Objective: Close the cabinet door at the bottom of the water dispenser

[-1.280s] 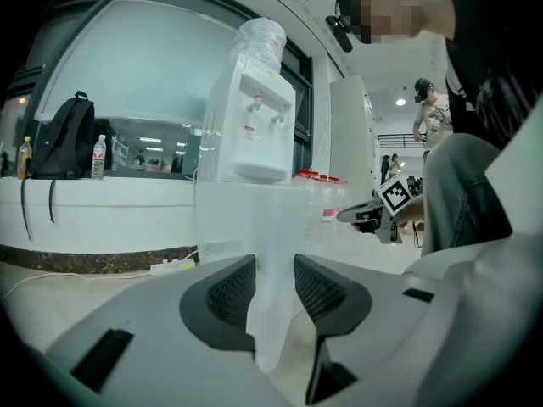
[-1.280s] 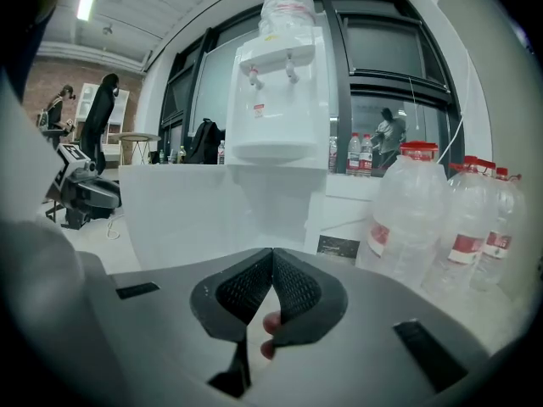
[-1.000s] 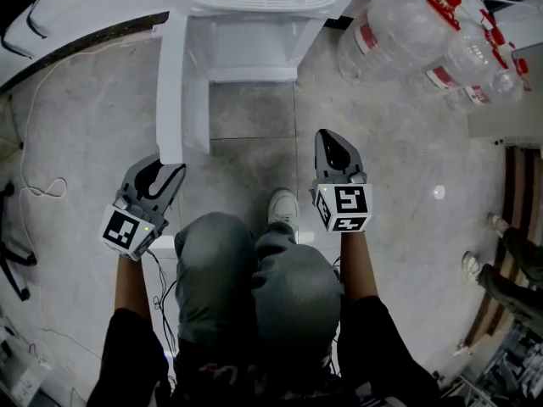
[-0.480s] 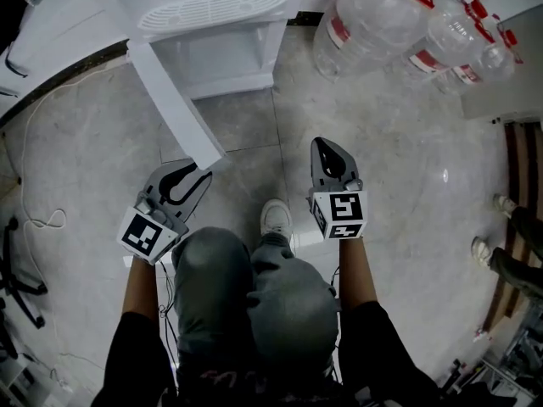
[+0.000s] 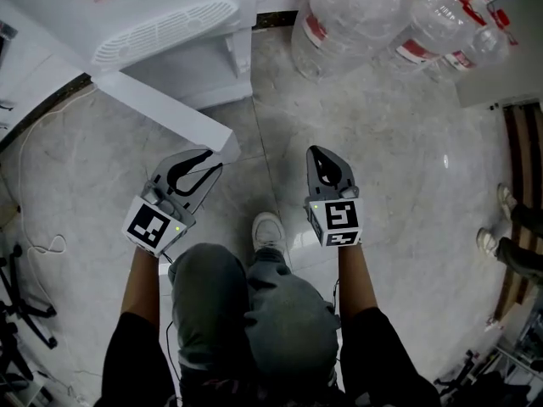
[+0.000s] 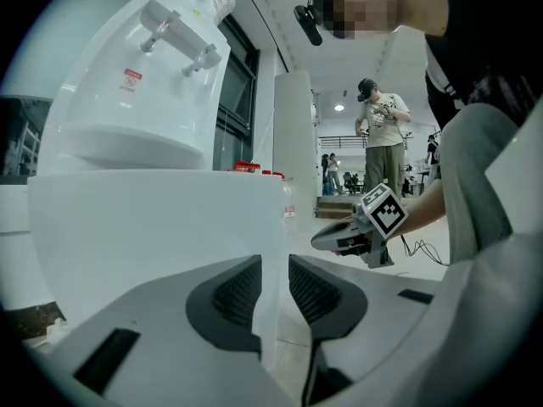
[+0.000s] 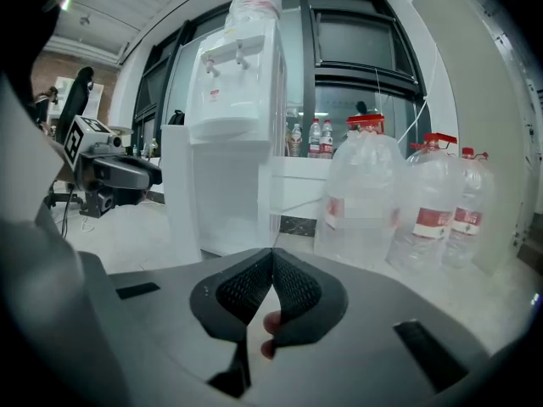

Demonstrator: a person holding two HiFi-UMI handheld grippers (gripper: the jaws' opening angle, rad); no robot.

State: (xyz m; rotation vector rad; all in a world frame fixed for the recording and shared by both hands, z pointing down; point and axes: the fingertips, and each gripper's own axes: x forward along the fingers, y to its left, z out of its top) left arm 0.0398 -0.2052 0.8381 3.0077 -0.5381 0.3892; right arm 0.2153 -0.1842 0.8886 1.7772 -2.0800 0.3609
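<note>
Closing the dispenser cabinet: I had the left gripper (image 5: 214, 164) clamped on the free edge of the white cabinet door (image 5: 161, 113), its ribbed pads (image 6: 237, 288) pressing on either face of the thin panel. The door stood swung out over the tiled floor (image 5: 399, 193) from the base of the water dispenser (image 5: 161, 19), well short of shut, with the cabinet's opening (image 5: 210, 66) showing behind it. My right gripper (image 5: 325, 158) hung over bare floor beside the left one and apart from the door, its jaws brought together on nothing. Large clear water bottles (image 5: 361, 15) with red caps and labels stood on the floor just right of the dispenser, at the floor's far edge. The wearer's white shoe (image 5: 269, 227) sat between the two grippers.
</note>
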